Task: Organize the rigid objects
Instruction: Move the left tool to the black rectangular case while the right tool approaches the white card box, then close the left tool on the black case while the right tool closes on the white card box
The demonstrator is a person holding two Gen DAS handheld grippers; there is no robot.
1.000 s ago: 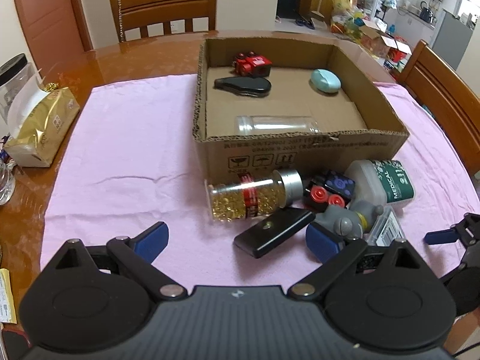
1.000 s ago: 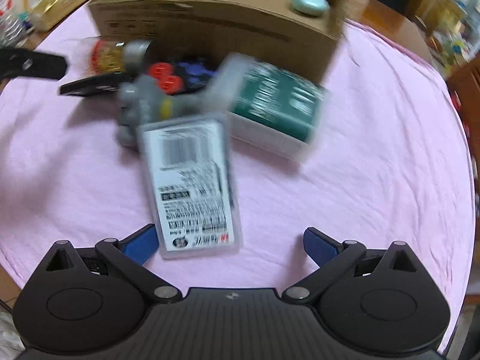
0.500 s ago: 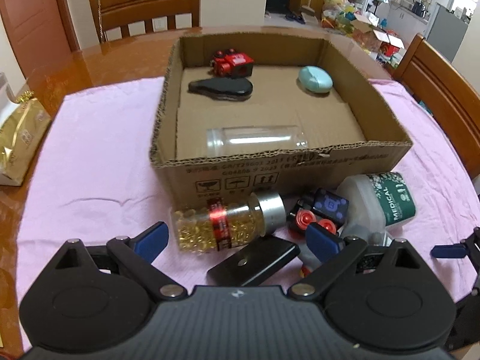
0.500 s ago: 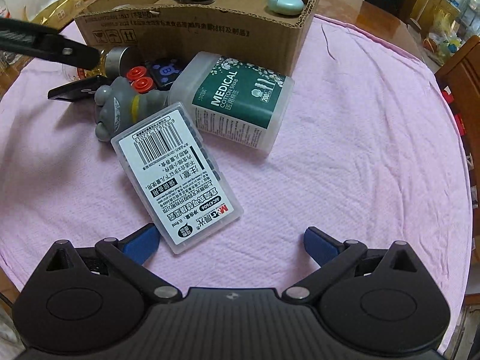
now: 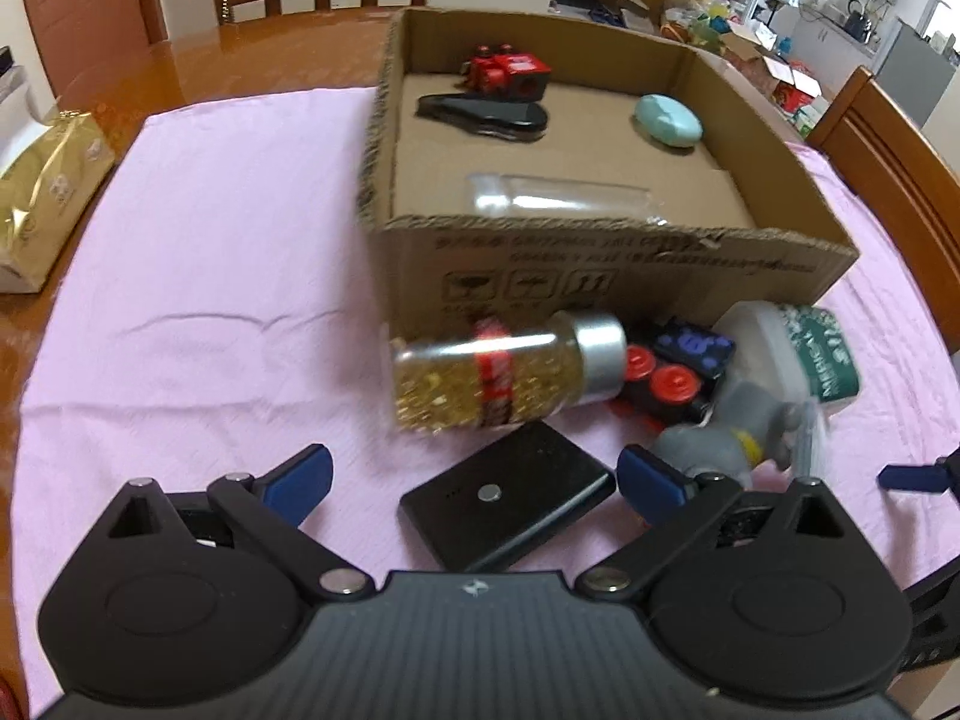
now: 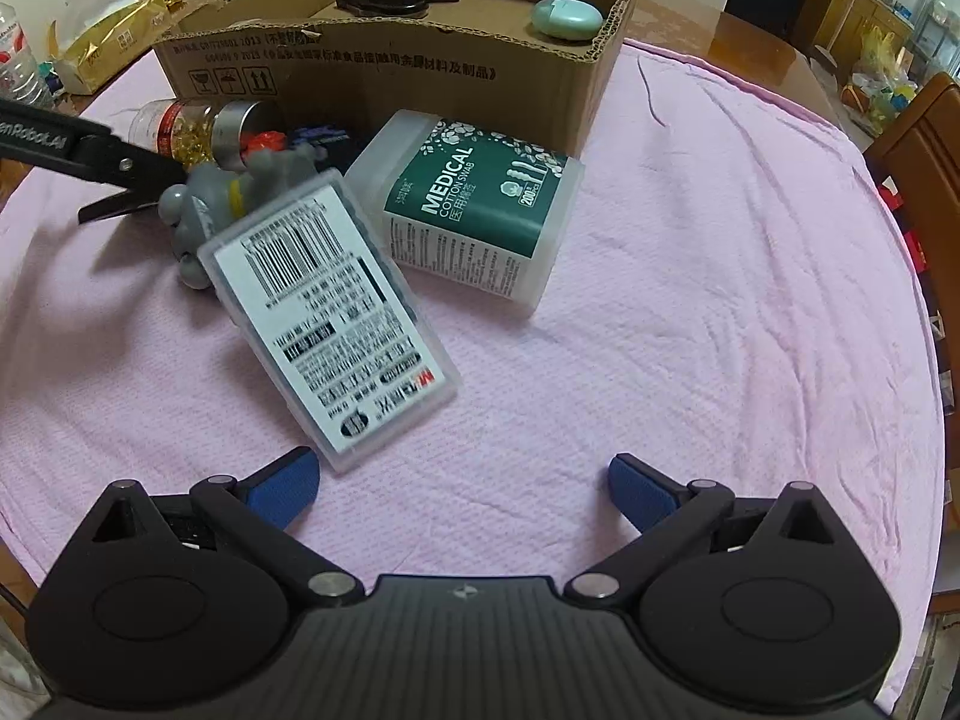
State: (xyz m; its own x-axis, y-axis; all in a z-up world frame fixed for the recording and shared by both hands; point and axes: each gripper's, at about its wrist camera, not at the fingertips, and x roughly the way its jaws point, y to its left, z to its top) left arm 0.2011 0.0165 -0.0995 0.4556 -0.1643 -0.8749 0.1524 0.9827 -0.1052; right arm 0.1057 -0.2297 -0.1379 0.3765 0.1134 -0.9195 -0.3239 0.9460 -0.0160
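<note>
power bank dead ahead of the left gripper, that's the relation to watch here. it lies flat on the pink cloth, sitting between the two blue pads, nearer the right-hand pad, and its long axis runs on a diagonal across the gap, not square to the fingers. jaws spread wide, nothing in them. just beyond it the capsule bottle lies on its side, steel cap pointing right, and behind that the cardboard box waits with a red toy, a black case, a mint case and a clear tube already inside.

over on the other side, the right gripper hangs just as wide open and just as empty. the clear refill box with the barcode label points its lower corner toward the left pad of that gripper, the corner close by the pad, long axis slanting up and away to the left, the far end propped on the grey toy. the cotton swab tub lies further off, up against the box wall.

so each hand has a near candidate. my read: the left is better placed, power bank already inside the span, though a twist of the wrist looks needed to take it across its short side.
</note>
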